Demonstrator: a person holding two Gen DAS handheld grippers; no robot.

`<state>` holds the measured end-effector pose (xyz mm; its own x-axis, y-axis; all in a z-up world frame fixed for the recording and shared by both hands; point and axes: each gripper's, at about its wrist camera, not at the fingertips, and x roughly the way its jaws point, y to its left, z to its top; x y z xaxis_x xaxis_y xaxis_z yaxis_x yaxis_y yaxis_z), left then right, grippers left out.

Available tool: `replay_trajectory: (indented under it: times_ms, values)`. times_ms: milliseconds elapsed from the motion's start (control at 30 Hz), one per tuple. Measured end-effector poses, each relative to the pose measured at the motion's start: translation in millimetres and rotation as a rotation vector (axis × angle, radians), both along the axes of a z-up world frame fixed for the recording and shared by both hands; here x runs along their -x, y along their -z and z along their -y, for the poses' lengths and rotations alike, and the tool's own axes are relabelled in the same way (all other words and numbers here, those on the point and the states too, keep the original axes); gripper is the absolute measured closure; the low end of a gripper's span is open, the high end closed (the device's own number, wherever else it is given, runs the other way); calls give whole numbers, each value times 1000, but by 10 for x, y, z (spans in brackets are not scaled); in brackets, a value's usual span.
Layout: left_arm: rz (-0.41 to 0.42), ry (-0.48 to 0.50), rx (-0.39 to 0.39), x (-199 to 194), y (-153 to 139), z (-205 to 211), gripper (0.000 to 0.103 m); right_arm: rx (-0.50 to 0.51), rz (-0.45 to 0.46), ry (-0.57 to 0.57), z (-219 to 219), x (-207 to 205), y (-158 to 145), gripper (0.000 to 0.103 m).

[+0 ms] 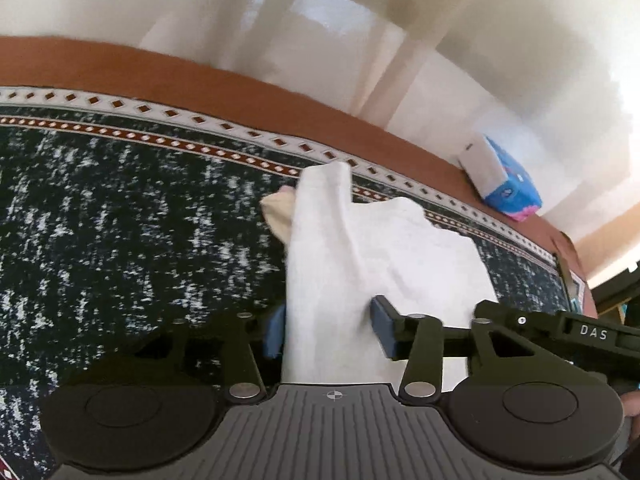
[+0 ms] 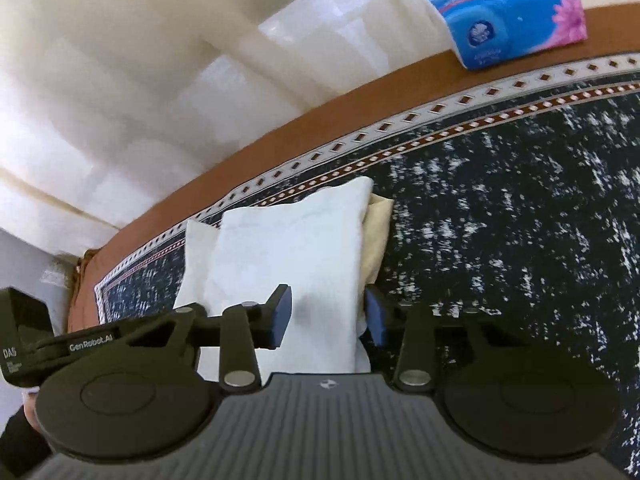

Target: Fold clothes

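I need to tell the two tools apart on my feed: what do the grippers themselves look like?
Both grippers, left gripper and right gripper, look alike: dark olive-black linkage arms with silver pivot pins, two round black discs, a ribbed grey base with a crosshair mark, and blue finger pads. White lettering reads "DAS" and "GenRobot.AI". No cables show.

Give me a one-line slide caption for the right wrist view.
Right gripper straddles folded white cloth on dark speckled tablecloth, blue tissue pack at the far edge.
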<state>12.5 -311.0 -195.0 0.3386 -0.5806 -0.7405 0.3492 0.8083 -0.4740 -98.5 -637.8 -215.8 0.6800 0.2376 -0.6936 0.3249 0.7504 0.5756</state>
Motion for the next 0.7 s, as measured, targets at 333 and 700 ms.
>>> replay_trajectory:
  times_ms: [333, 700]
  values:
    - [11, 17, -23, -2, -11, 49, 47, -57, -20, -13, -35, 0, 47, 69]
    - [20, 9, -25, 16, 12, 109, 35, -54, -33, -15, -93, -79, 54, 78]
